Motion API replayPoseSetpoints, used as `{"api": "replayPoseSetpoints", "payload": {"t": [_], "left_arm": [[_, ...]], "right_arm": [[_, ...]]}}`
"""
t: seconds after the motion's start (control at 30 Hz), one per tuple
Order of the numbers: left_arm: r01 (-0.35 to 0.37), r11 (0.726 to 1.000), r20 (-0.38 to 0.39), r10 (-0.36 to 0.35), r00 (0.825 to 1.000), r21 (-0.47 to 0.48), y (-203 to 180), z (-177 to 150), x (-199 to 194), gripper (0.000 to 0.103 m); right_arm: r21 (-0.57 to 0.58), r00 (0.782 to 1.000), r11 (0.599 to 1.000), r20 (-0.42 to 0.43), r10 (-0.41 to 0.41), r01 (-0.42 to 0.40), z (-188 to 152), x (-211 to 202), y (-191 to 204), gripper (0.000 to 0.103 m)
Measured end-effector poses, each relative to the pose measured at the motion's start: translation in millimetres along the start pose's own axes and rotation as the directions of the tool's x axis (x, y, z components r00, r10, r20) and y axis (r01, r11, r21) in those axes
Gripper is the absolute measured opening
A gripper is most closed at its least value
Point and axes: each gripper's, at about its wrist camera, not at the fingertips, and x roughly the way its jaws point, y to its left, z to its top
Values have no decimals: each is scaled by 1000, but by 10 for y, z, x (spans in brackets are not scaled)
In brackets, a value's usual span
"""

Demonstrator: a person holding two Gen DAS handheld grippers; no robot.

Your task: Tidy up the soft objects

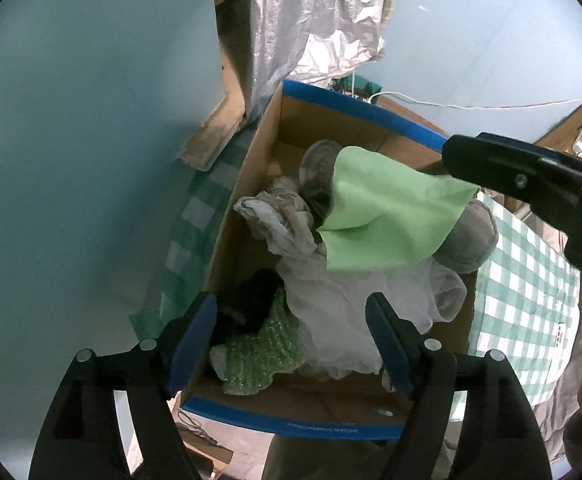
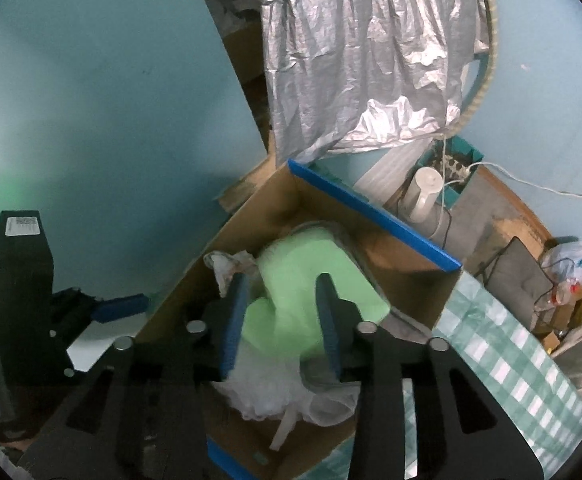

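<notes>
A cardboard box with blue-taped rims (image 1: 355,110) (image 2: 371,212) holds soft things: a light green cloth (image 1: 387,216) (image 2: 311,280), crumpled white plastic (image 1: 343,304) (image 2: 263,392), green bubble wrap (image 1: 263,356), a black item (image 1: 255,300) and grey knitted pieces (image 1: 471,236). My right gripper (image 2: 283,320) is open above the box, the green cloth blurred below its jaws. In the left wrist view the right gripper (image 1: 531,184) is at the cloth's corner. My left gripper (image 1: 291,340) is open over the box's near end, holding nothing.
The box sits on a green-and-white checked cloth (image 1: 531,304) (image 2: 503,364). A silver foil sheet (image 2: 371,52) hangs behind it. A white cylinder (image 2: 423,196), cables and a plastic bag (image 2: 567,264) lie to the right. A blue wall (image 1: 91,120) stands left.
</notes>
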Motion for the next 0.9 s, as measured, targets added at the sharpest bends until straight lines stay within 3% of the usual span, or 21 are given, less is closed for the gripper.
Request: {"api": "replayPoseSetpoints", "payload": {"t": [0.6, 0.9], "left_arm": [[-21, 1000, 94, 19, 995, 20, -161, -48, -518, 81], [-17, 999, 146, 11, 989, 44, -323, -89, -839, 86]], "right_arm": [[61, 997, 997, 63, -47, 43, -86, -538, -215, 56], [84, 995, 995, 81, -63, 56, -178, -840, -330, 59]]}}
